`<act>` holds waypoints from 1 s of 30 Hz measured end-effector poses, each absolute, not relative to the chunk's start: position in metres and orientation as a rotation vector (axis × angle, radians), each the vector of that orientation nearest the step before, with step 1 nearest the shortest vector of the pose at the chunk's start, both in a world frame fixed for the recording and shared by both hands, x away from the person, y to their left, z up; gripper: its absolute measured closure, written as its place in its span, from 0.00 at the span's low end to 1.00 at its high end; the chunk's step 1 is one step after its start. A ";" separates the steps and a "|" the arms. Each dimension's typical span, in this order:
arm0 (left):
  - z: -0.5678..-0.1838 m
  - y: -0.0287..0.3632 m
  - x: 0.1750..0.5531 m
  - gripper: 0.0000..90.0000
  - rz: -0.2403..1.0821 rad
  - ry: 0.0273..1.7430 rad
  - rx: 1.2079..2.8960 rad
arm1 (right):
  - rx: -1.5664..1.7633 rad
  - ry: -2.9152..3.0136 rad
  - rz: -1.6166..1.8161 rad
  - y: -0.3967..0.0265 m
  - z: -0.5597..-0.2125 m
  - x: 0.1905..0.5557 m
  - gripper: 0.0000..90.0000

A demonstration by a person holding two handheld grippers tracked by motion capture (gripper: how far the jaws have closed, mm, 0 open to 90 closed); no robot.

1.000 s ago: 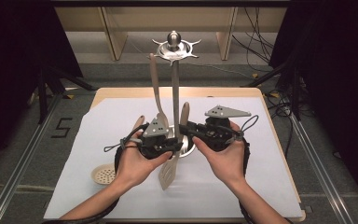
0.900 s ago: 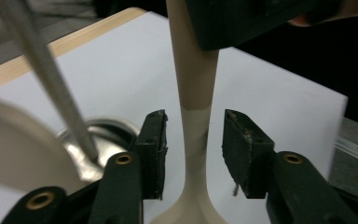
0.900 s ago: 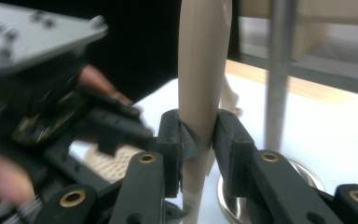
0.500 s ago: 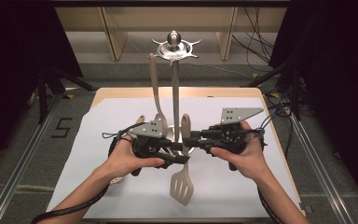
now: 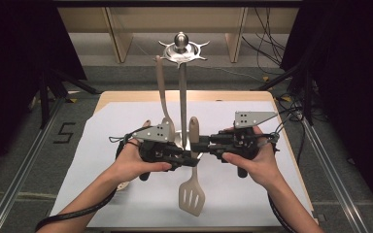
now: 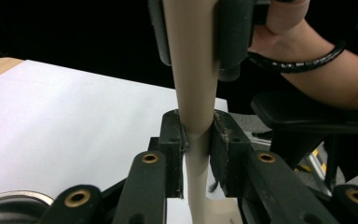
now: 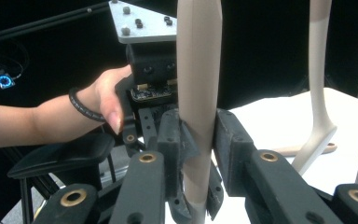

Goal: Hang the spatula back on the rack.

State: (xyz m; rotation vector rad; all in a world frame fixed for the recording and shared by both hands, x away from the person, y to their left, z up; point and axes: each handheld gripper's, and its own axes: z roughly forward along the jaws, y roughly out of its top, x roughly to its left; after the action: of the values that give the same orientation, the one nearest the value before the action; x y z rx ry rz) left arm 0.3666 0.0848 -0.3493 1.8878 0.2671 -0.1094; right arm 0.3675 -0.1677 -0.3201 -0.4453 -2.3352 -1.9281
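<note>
A beige slotted spatula (image 5: 192,196) hangs upright, head down, in front of the stand. Both grippers hold its handle from opposite sides. My left gripper (image 5: 188,159) comes in from the left and grips lower on the handle; its jaws have just been closing, and in the left gripper view its pads (image 6: 181,135) press on the spatula handle (image 6: 196,93). My right gripper (image 5: 200,144) grips a little higher, from the right. In the right gripper view the right gripper (image 7: 199,121) is shut on the handle (image 7: 198,70), with the left gripper (image 7: 151,74) just behind.
A metal utensil stand (image 5: 182,92) with a hooked top rises from the table's middle, and a beige spoon (image 5: 162,97) hangs from it. A white sheet (image 5: 252,194) covers the wooden table (image 5: 126,95). A round beige piece (image 5: 123,186) lies by the left forearm.
The hands have spread apart, the right one going right. The spatula has swung from a tilt to upright, its head now nearer the front edge. The left jaws opened and closed again on the handle.
</note>
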 end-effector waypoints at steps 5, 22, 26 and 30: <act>-0.343 0.086 0.366 0.85 -0.040 0.359 1.960 | -0.496 -2.343 -1.950 -0.168 -0.320 0.368 0.81; -0.328 0.093 0.371 0.85 0.219 0.586 2.045 | -0.894 -2.425 -1.966 -0.195 -0.337 0.366 0.73; -0.324 0.095 0.373 0.85 0.226 0.599 2.032 | -0.954 -2.433 -1.951 -0.198 -0.345 0.366 0.72; -0.321 0.096 0.376 0.85 0.228 0.595 2.030 | -1.024 -2.474 -1.910 -0.200 -0.352 0.366 0.71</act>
State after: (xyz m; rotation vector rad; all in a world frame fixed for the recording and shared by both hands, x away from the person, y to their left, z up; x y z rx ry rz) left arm 0.3762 0.0962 -0.3214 2.0303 0.5946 0.2282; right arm 0.3658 -0.1995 -0.3518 -1.0235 -2.4736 -1.9102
